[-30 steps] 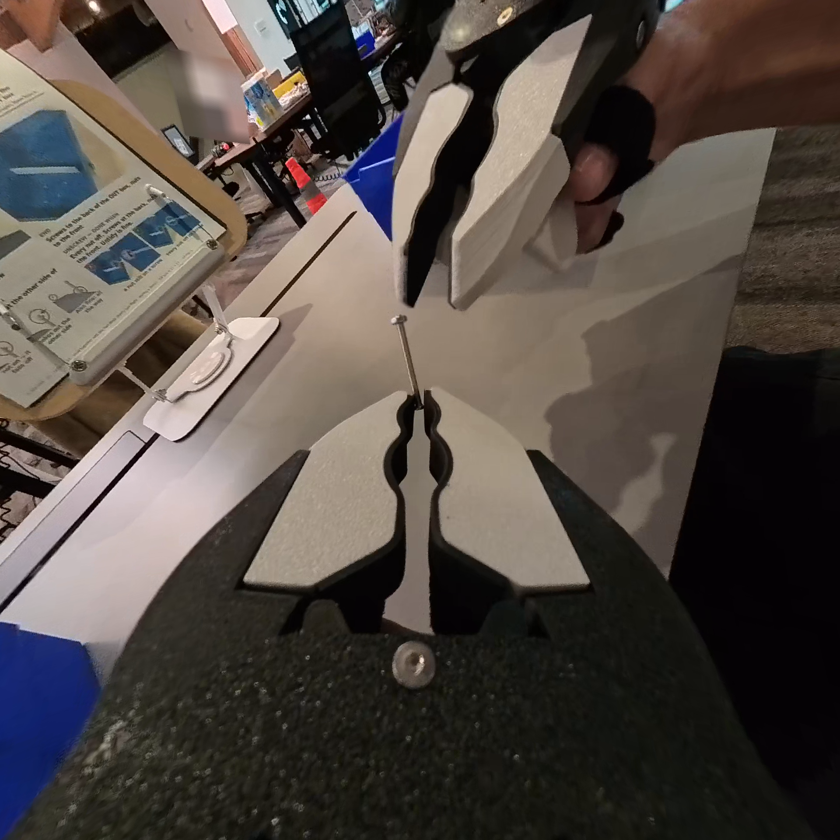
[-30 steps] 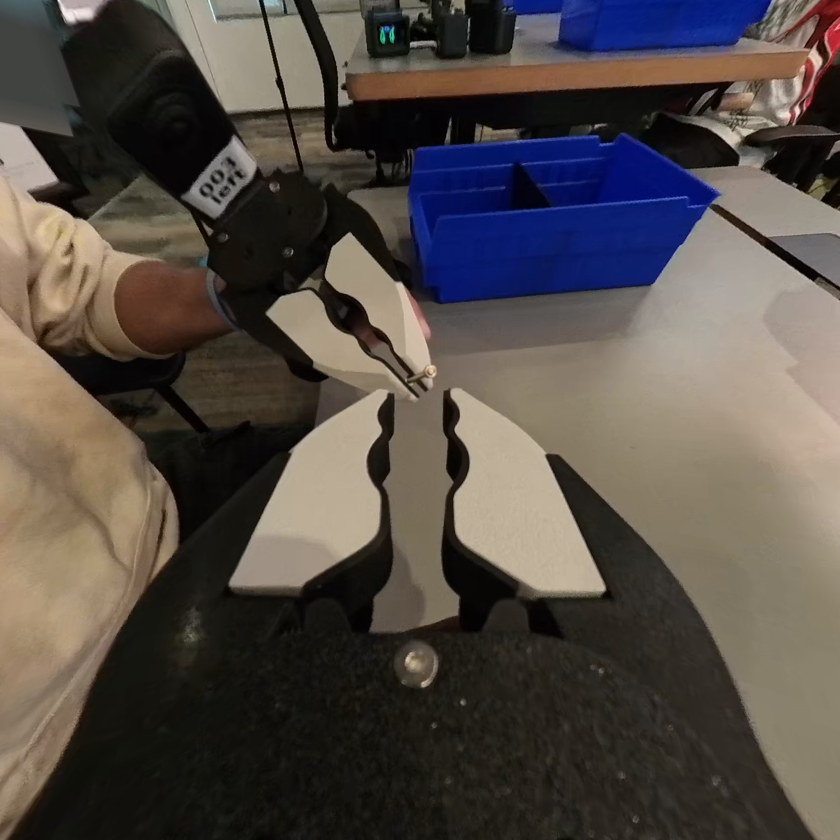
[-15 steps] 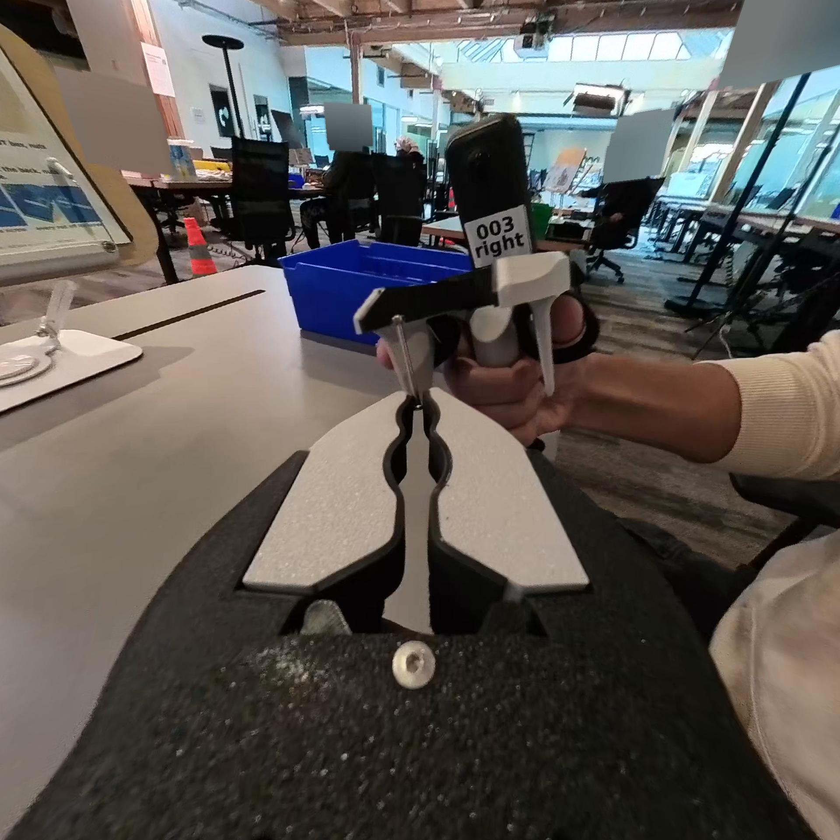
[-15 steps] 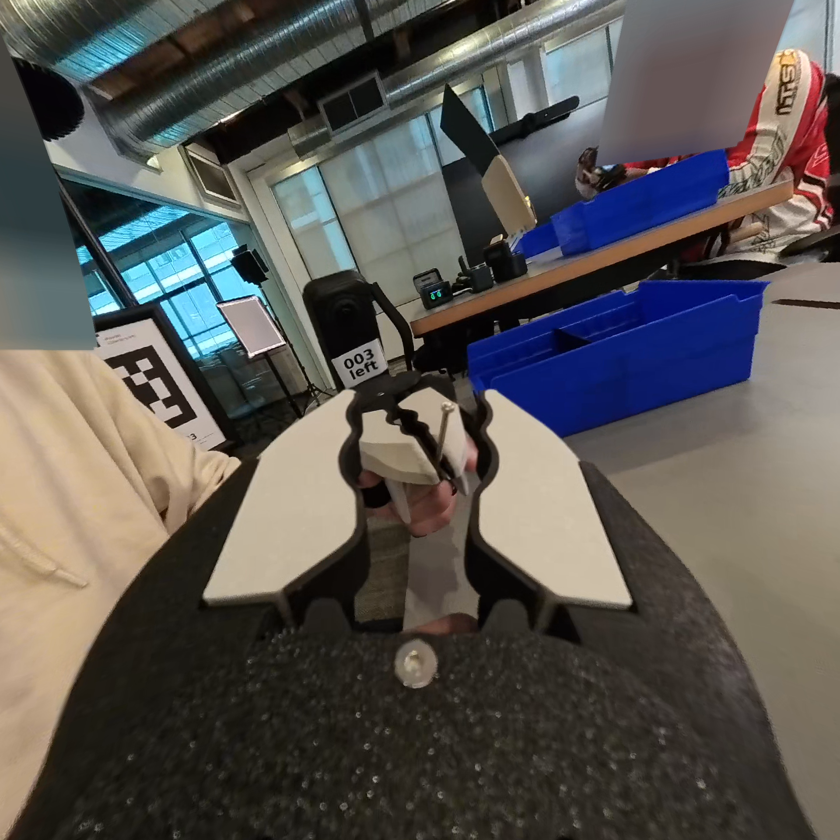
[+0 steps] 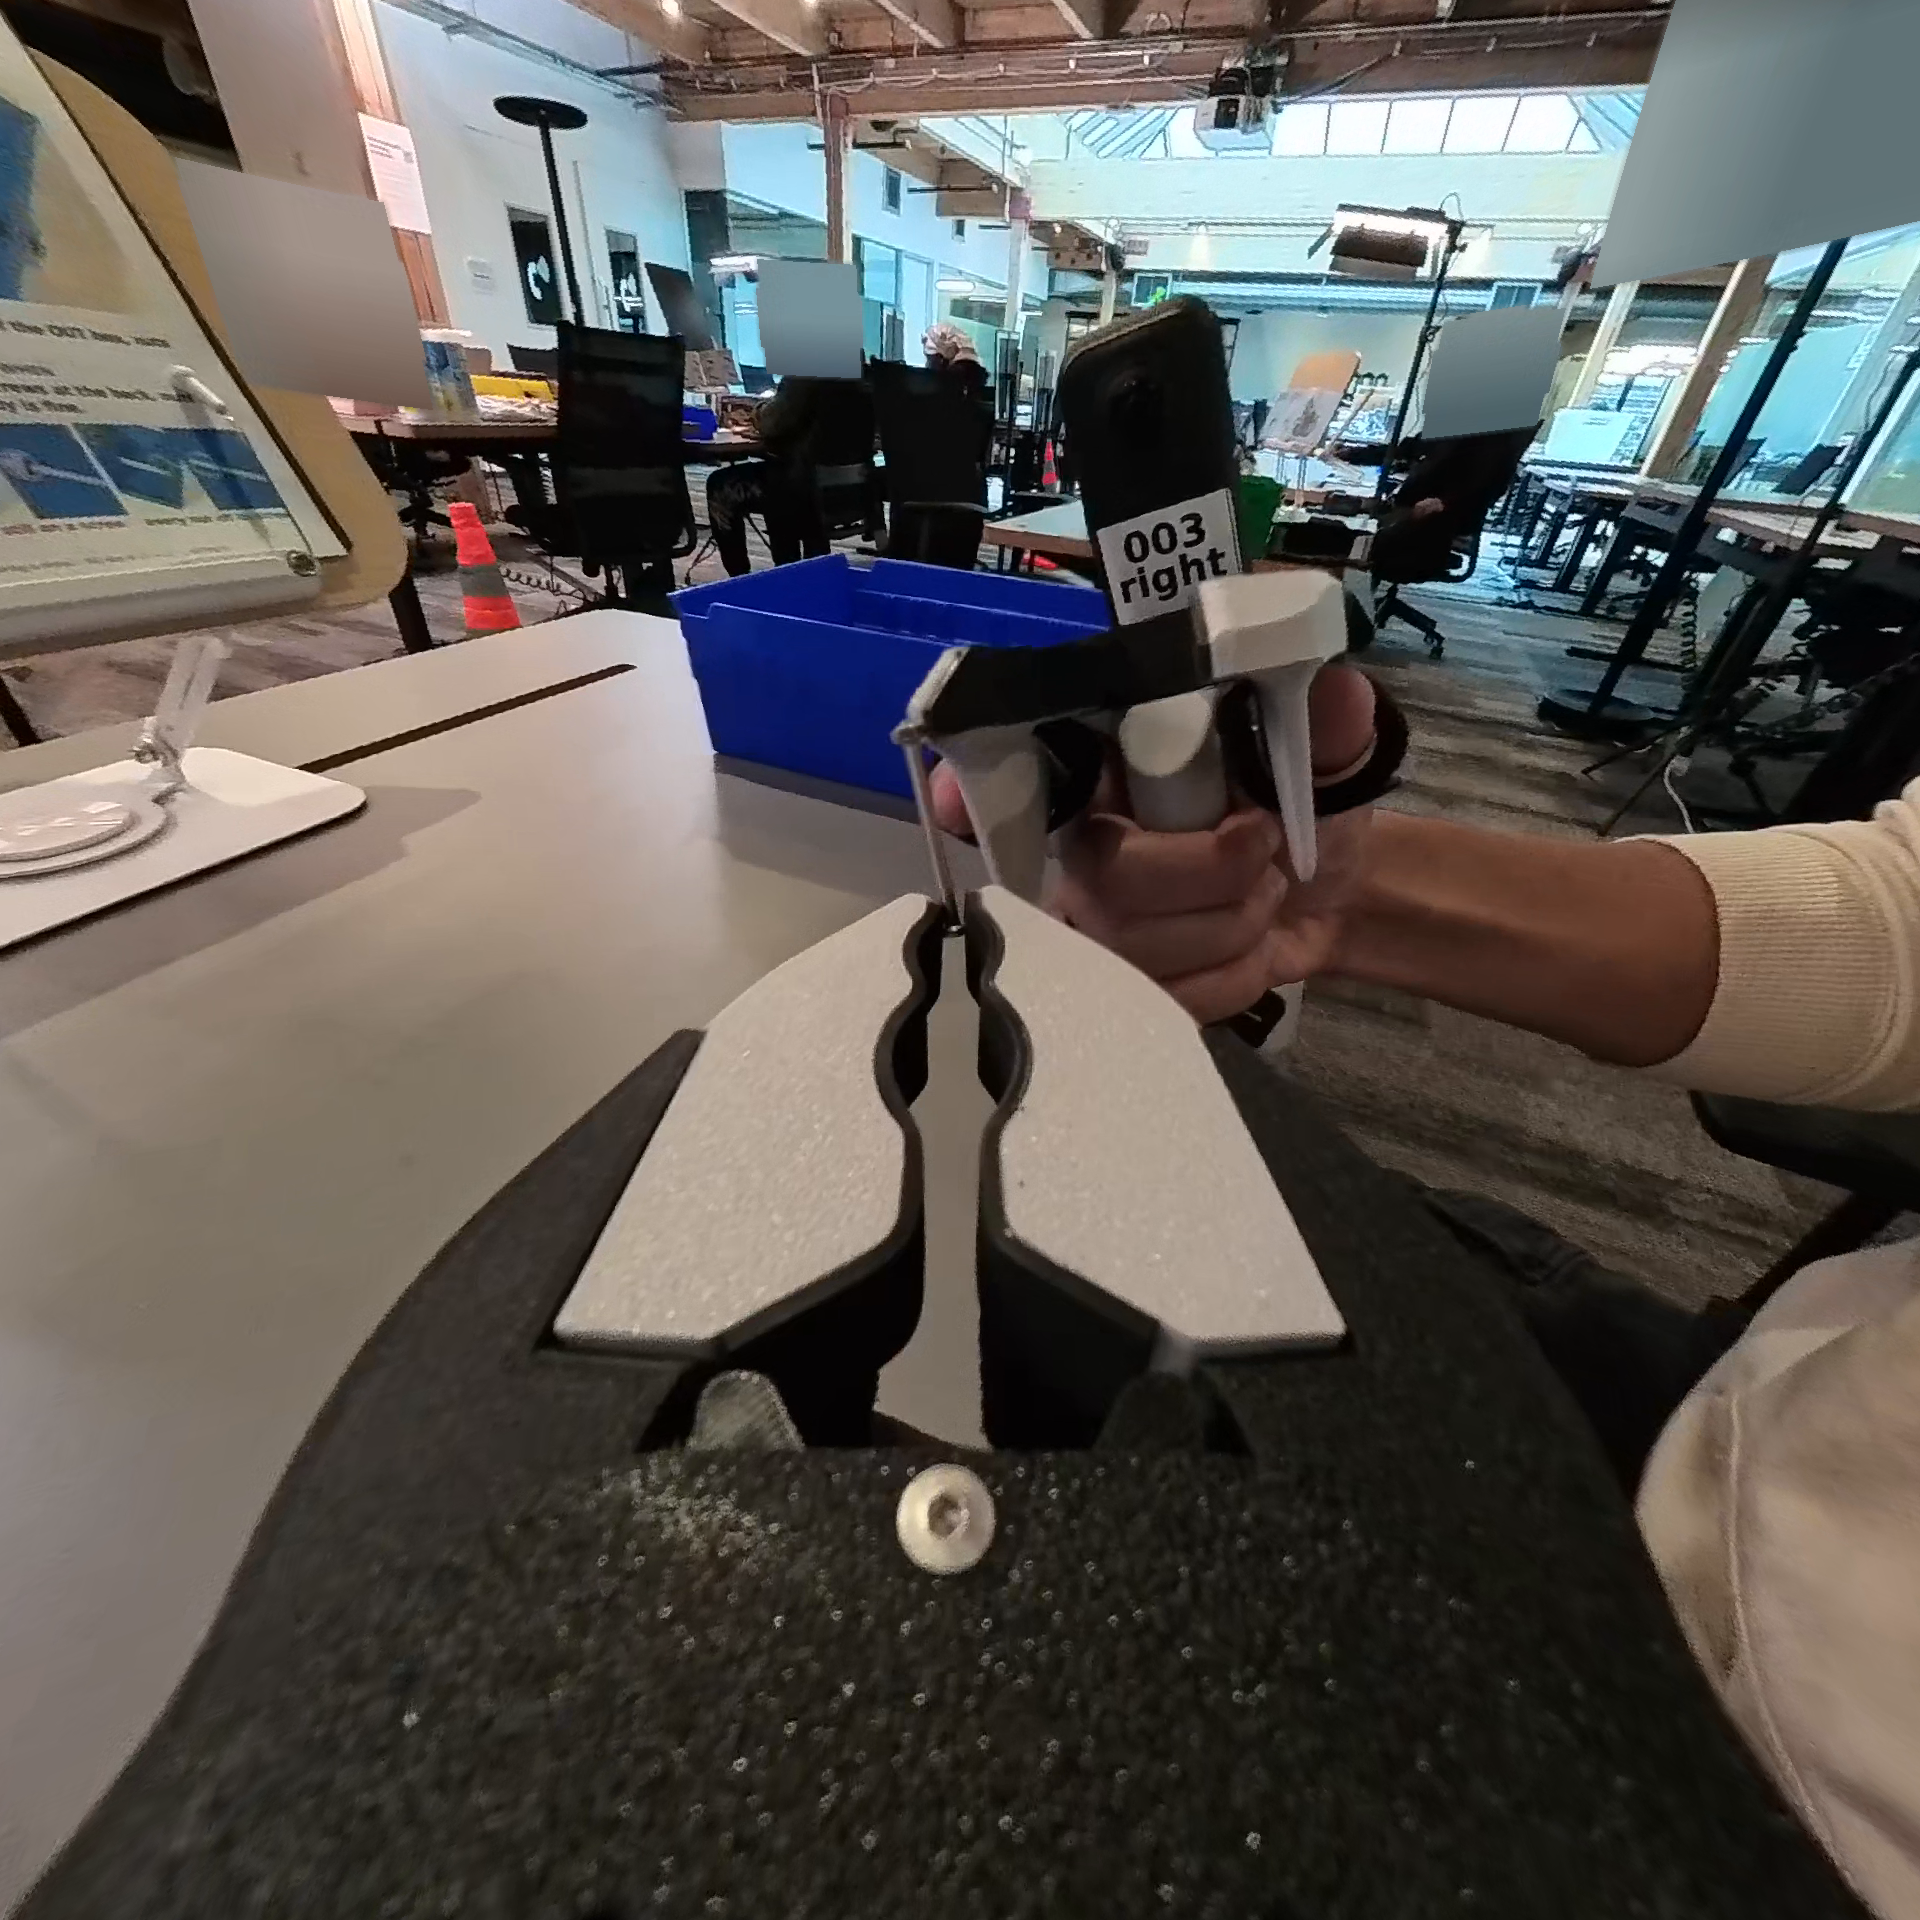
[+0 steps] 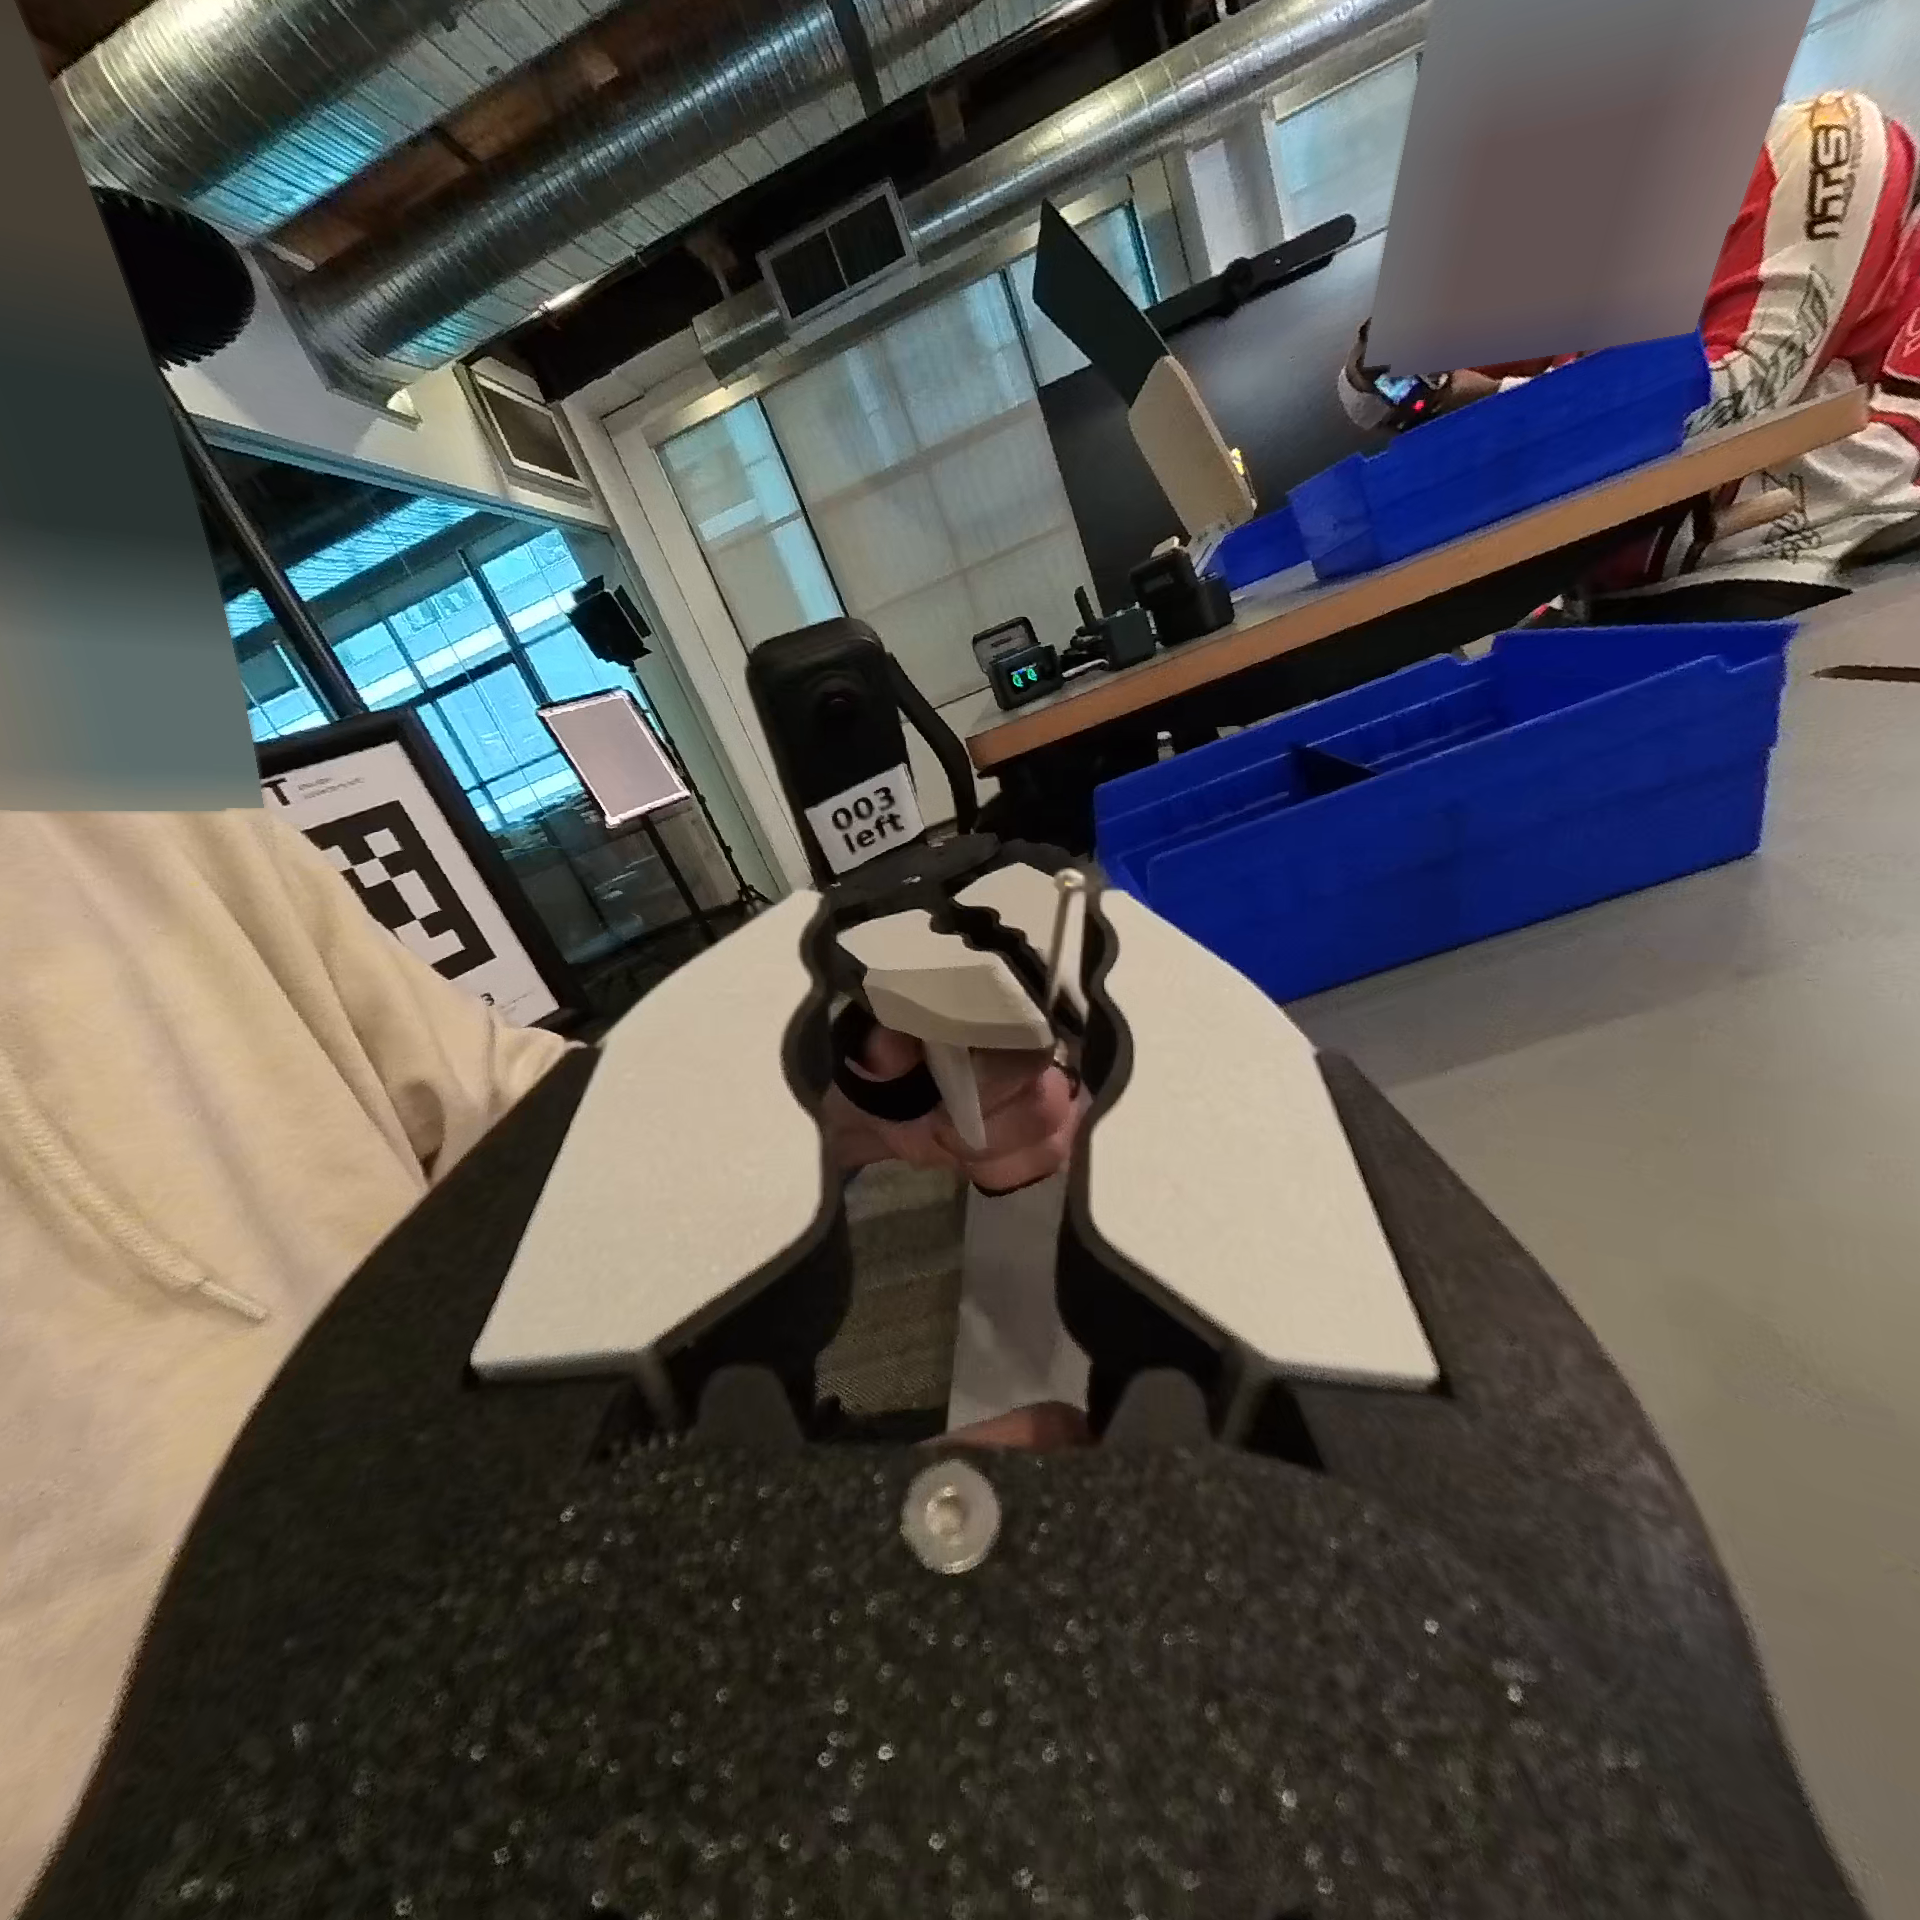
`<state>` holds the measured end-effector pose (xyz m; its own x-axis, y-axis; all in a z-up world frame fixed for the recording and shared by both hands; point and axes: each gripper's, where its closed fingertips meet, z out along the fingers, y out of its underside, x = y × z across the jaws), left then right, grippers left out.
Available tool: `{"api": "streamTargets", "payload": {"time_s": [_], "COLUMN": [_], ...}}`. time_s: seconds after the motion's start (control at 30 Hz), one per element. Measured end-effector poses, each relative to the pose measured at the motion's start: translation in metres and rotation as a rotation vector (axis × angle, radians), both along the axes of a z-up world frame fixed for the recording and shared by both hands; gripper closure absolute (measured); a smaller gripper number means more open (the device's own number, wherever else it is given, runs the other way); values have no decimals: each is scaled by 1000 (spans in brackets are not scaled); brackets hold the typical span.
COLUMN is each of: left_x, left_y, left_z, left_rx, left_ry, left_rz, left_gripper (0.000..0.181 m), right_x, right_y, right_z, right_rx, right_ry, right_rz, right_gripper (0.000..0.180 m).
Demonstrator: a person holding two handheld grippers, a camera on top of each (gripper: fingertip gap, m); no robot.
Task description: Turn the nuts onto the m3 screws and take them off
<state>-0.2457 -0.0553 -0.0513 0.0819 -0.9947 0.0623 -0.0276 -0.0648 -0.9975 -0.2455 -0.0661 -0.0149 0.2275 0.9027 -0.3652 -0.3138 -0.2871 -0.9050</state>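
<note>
My left gripper (image 5: 951,914) is shut on the lower end of a thin silver screw (image 5: 928,821), which stands nearly upright above the table's near edge. A small dark ring sits on the screw at the fingertips; I cannot tell whether it is a nut. My right gripper (image 6: 956,914) is open, its fingers level and spread on either side of the left gripper (image 6: 1044,1034). The screw (image 6: 1062,945) stands close to the inside of its right finger (image 6: 1195,1091). In the left wrist view the right gripper (image 5: 930,717) shows side-on, its tips at the screw's head.
A blue bin (image 5: 831,665) with a divider stands on the grey table (image 5: 416,935) behind the grippers; it also shows in the right wrist view (image 6: 1455,810). A white stand base (image 5: 208,810) and an instruction board (image 5: 135,468) are at the left. The person's cream sleeve (image 6: 208,1039) is close.
Both grippers have tilted up from looking down at the table to level. The right gripper has moved from above the screw to level with it, with the screw's head between its open fingers.
</note>
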Motion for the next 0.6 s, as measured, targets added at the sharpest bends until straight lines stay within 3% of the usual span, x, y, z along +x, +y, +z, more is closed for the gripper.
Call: {"api": "streamTargets", "payload": {"time_s": [0.3, 0.6], "left_x": [7, 0], "left_y": [-7, 1], "left_z": [0, 2], "left_rx": [-23, -34], "left_ry": [-12, -23], "left_rz": [-42, -20], "left_gripper": [177, 177], "right_x": [-20, -1], "right_y": [4, 4], "right_z": [0, -6], "right_rx": [-2, -26], "right_ry": [6, 10], "right_rz": [21, -29], "right_gripper": [132, 133]}}
